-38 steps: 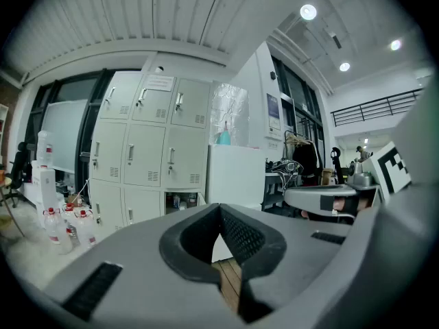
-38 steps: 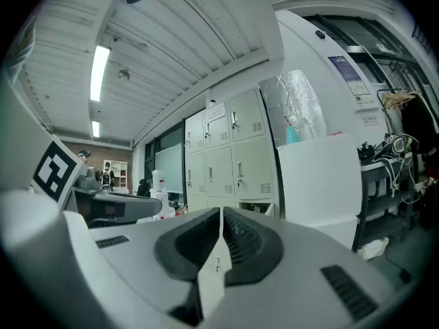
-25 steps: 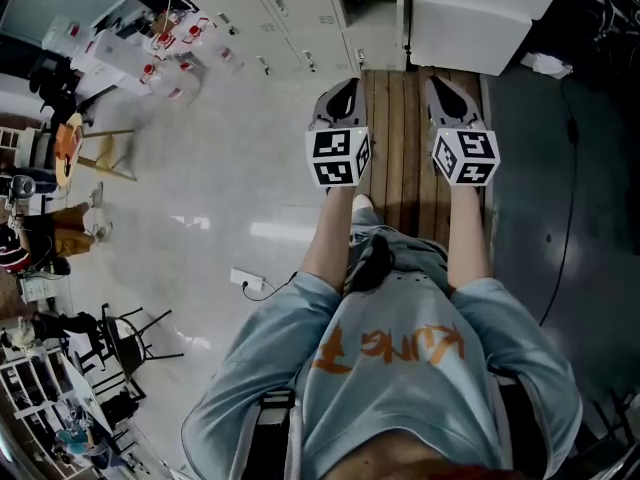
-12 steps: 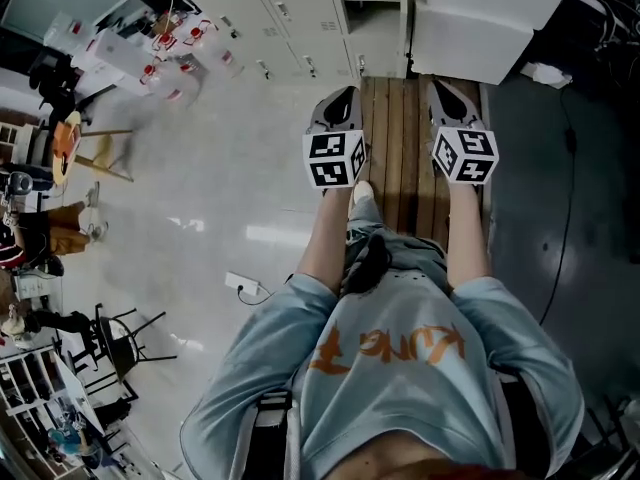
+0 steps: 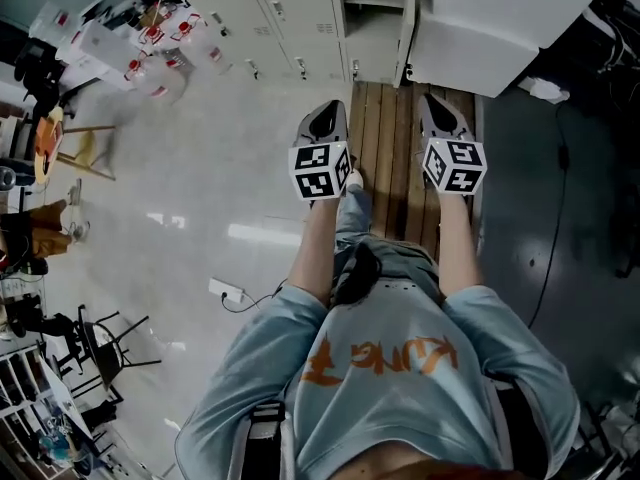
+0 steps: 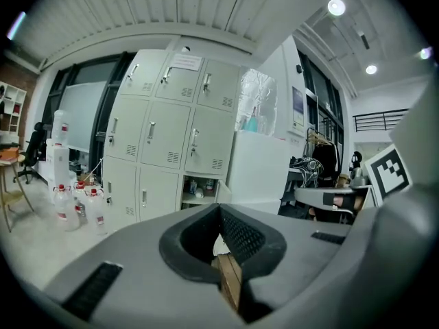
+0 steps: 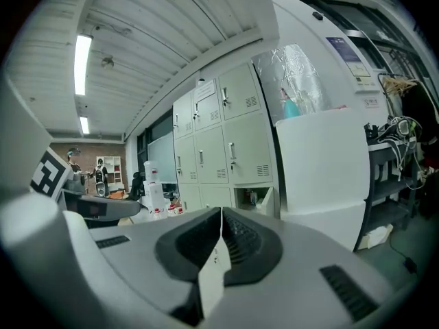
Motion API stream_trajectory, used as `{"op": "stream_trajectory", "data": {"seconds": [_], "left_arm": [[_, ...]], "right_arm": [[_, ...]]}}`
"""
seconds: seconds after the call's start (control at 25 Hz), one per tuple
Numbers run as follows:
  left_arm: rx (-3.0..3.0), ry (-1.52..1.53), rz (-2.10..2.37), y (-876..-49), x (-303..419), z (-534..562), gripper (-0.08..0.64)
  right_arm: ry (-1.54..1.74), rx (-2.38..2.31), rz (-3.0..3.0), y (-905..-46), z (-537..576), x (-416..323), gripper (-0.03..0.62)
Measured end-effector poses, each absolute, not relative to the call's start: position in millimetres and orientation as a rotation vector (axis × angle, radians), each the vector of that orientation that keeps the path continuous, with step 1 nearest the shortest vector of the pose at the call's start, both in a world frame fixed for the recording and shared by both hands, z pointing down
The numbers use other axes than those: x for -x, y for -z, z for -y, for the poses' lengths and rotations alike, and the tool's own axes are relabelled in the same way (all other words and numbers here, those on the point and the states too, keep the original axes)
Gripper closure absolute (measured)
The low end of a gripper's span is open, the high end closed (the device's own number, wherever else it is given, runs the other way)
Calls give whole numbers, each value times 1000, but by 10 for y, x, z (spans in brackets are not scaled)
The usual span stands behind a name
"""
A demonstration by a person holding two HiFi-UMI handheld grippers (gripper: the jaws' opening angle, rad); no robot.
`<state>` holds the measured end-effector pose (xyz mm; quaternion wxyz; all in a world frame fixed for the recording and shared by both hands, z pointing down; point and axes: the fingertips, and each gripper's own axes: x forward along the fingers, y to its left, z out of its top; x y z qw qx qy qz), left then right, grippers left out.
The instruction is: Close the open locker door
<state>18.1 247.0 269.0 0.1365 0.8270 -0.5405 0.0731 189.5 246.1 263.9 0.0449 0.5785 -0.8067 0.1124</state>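
Note:
A bank of pale grey lockers (image 5: 290, 13) stands ahead. One bottom compartment (image 5: 372, 13) is open and has small items on its shelf. Its door (image 5: 405, 30) swings out to the right, edge-on to me. In the left gripper view the open compartment (image 6: 201, 189) and its door (image 6: 221, 193) lie straight beyond the jaws. The right gripper view shows the door (image 7: 266, 201) too. My left gripper (image 5: 336, 105) and right gripper (image 5: 428, 98) are held side by side, pointing at the lockers and short of them. Both are shut and hold nothing.
A large white cabinet (image 5: 490, 23) stands right of the open door. I stand on wooden planks (image 5: 395, 168) that run up to the lockers. Several plastic bottles (image 5: 160, 58) sit on the floor at the left. A power strip (image 5: 225, 290) lies on the floor beside me. Dark flooring with cables is on the right.
Both grippers and the person have moved forward toward the lockers. The open compartment now shows more fully at the top of the head view.

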Motion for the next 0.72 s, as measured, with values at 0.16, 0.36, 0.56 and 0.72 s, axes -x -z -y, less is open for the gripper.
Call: {"op": "stream_trajectory", "data": {"seconds": [0.16,0.36,0.56,0.72], "left_arm": [[-2364,-251,1527,-2942,-201,-2163,538],[-2324,-270,1501,-3258,-211,-1810,538],[-2273,-324,1448,-3693,-213,-1541,538],[-2277,-370,1375,-4028,-353,-1264,538]], "right_arm": [[-386,-1741,2450,-2874,-2158,-1838,561],[-453,-1702,2450,-3189,-1742,-1781,561],[-466,-1600,2466,-3505,-1382,-1611,561],[-503,-1568,2438,-3866,-1071,-1602,561]]}}
